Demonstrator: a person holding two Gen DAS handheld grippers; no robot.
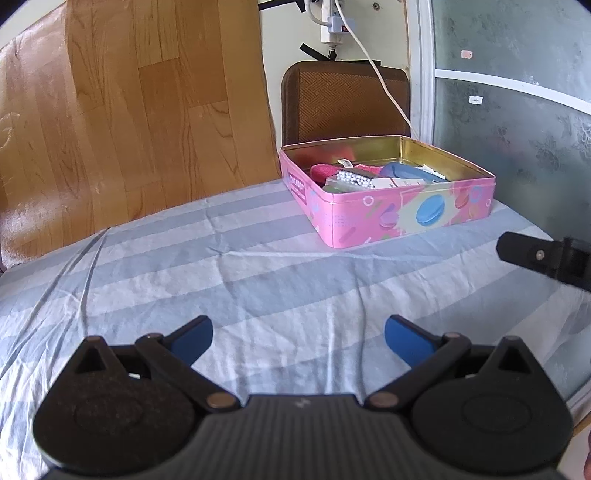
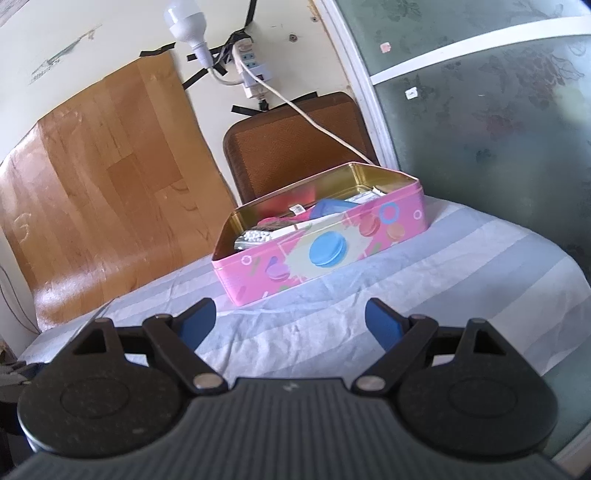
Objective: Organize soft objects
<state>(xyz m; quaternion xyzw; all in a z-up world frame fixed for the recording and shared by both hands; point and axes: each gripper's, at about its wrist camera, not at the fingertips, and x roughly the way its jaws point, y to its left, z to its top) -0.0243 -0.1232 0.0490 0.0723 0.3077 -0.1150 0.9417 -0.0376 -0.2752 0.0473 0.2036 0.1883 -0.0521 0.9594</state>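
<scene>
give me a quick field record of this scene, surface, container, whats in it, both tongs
surface: striped sheet
container: pink tin, lid off, standing on the sheet at the far side
contents: pink cloth, blue item, pack of white beads
left tongs: open, empty, short of the tin
right tongs: open, empty, short of the tin
behind tin: brown chair back

We see a striped blue and white sheet [image 1: 229, 266] on the bed. Behind it a brown woven mat [image 2: 295, 147] leans on the wall. A wood-look sheet [image 1: 129, 110] is taped beside it. A white power strip [image 2: 251, 66] and a light bulb [image 2: 184, 18] hang above.
</scene>
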